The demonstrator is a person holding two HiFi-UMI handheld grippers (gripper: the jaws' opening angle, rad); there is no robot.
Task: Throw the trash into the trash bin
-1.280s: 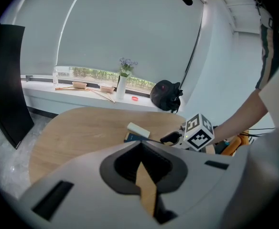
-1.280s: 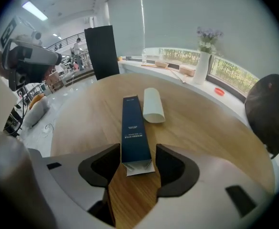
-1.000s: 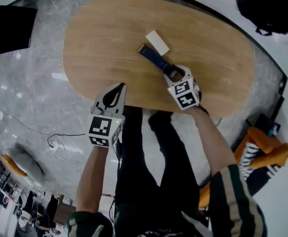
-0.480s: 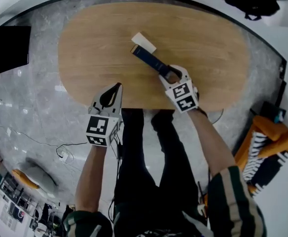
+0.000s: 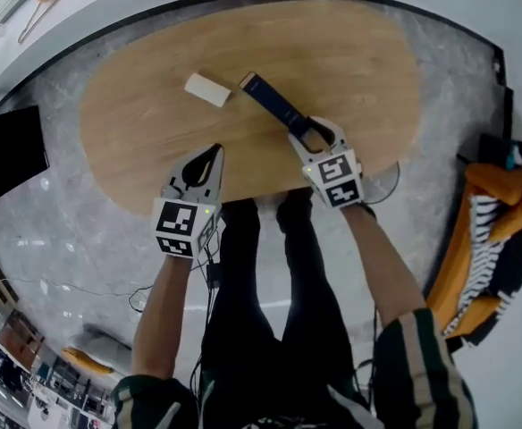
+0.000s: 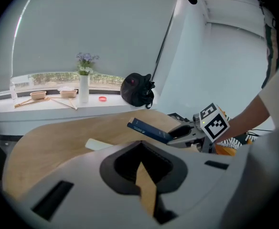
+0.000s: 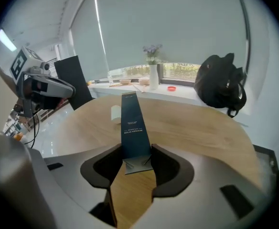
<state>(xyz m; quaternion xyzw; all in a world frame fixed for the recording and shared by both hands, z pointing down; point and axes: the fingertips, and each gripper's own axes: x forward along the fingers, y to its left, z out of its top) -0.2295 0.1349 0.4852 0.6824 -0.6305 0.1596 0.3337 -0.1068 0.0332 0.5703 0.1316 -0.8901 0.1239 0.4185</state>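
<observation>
Looking down in head view: right gripper [image 5: 313, 135] clamps only the near end of the blue box [image 5: 274, 105], held over the table [image 5: 359, 61]. It may swing or slip out.

Left gripper view: left gripper [image 6: 140, 156] closed, empty.

Right gripper view: pads pinch the box's end flap, probably a weak hold.

Vs. 1 sec. ago: box end is now away from the white piece [image 5: 207, 88].

An oval light-wood table [image 5: 154, 123] fills the middle, standing on a grey marbled stone floor [image 5: 64, 231]; behind it runs a white window ledge [image 6: 44, 105] under a pale drawn roller blind [image 7: 177, 27]; a white vase of purple flowers [image 6: 84, 88] and a black backpack [image 6: 137, 90] rest along the ledge; daylight shows in a strip beneath the blind.
</observation>
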